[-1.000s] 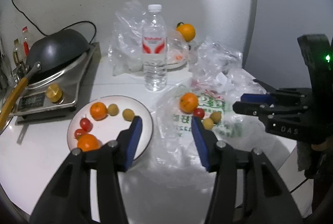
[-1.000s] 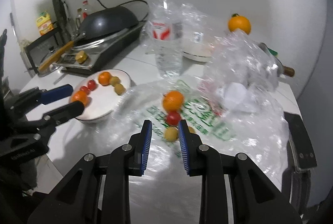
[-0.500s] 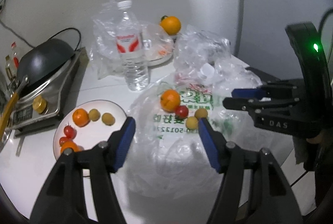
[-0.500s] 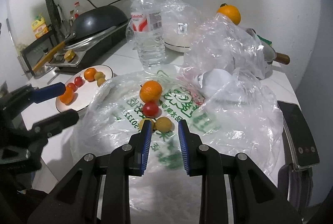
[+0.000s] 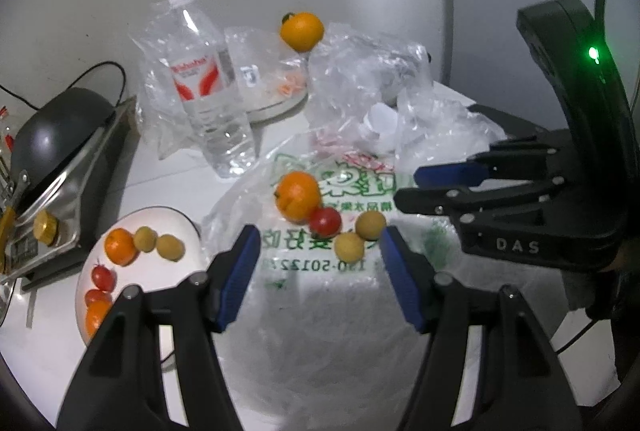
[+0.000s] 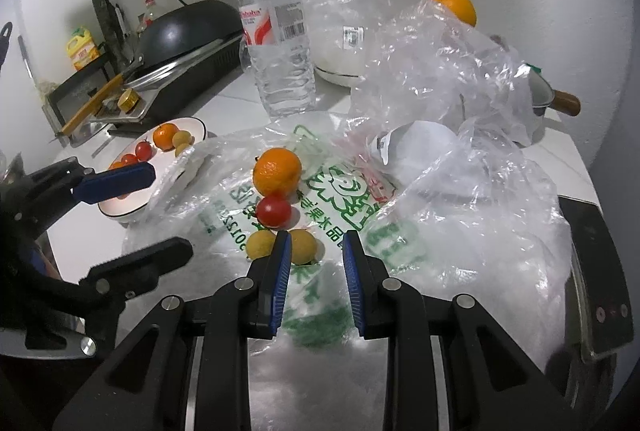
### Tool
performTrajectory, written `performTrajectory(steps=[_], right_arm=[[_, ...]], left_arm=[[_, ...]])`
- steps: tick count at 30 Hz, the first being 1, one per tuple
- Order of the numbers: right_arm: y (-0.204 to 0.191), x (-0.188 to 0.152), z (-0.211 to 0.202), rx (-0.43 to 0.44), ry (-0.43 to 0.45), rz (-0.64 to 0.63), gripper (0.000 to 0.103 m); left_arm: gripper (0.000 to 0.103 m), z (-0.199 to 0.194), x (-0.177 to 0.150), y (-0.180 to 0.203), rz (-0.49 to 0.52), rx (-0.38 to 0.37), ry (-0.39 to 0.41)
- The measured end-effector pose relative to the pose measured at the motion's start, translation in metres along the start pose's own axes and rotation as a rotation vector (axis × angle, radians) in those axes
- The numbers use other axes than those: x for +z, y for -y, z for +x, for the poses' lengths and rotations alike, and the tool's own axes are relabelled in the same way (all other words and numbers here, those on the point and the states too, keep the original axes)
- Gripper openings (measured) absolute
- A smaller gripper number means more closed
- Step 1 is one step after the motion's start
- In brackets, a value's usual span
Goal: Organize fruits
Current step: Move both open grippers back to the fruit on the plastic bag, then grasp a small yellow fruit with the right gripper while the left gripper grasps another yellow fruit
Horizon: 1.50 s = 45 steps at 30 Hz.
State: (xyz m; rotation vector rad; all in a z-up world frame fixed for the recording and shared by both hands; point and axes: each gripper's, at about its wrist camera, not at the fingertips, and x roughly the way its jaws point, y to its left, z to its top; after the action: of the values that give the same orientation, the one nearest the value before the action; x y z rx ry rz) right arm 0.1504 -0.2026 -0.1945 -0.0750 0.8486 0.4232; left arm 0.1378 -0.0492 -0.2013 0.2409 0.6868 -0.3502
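I see the left claw (image 5: 316, 251) wide open, holding nothing, near the orange (image 5: 298, 196), tomato (image 5: 325, 221) and two yellow fruits on the plastic bag (image 5: 320, 295). Right claw (image 6: 314, 255) part open, empty. Plate (image 5: 176, 217) of fruit sits left on the bench.

Crinkled glossy clear plastic bag (image 6: 460, 191); smooth shiny cherry tomato (image 6: 273, 211); dimpled orange (image 6: 277, 171); transparent plastic bottle (image 6: 280, 47); glazed plate (image 6: 120, 209).

The right gripper (image 6: 313, 258), jaws slightly parted and empty, hovers just beside two yellow fruits (image 6: 259, 245) lying on the printed plastic bag (image 6: 360, 227) below a cherry tomato (image 6: 273, 211) and an orange (image 6: 277, 171).
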Motion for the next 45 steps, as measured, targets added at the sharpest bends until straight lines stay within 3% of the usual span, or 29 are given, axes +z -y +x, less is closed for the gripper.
performTrajectory(steps=[20, 32, 36, 41, 43, 45], right_arm=[[0.001, 0.004, 0.044, 0.115, -0.105, -0.026, 0.028], [0.017, 0.007, 0.024, 0.11, -0.042, 0.005, 0.028], [0.023, 0.006, 0.017, 0.103, -0.028, 0.018, 0.028], [0.028, 0.003, 0.014, 0.099, -0.025, 0.026, 0.028], [0.028, 0.003, 0.014, 0.097, -0.024, 0.027, 0.028], [0.028, 0.004, 0.013, 0.095, -0.022, 0.026, 0.028]], left_arm=[[0.058, 0.041, -0.005, -0.004, -0.031, 0.001, -0.107], [0.049, 0.053, -0.001, 0.009, 0.009, -0.025, -0.132], [0.034, 0.064, -0.001, 0.016, 0.018, -0.041, -0.169], [0.033, 0.072, -0.001, 0.02, 0.019, -0.04, -0.19], [0.025, 0.074, -0.002, 0.021, 0.019, -0.042, -0.197], [0.025, 0.074, -0.002, 0.021, 0.023, -0.044, -0.196]])
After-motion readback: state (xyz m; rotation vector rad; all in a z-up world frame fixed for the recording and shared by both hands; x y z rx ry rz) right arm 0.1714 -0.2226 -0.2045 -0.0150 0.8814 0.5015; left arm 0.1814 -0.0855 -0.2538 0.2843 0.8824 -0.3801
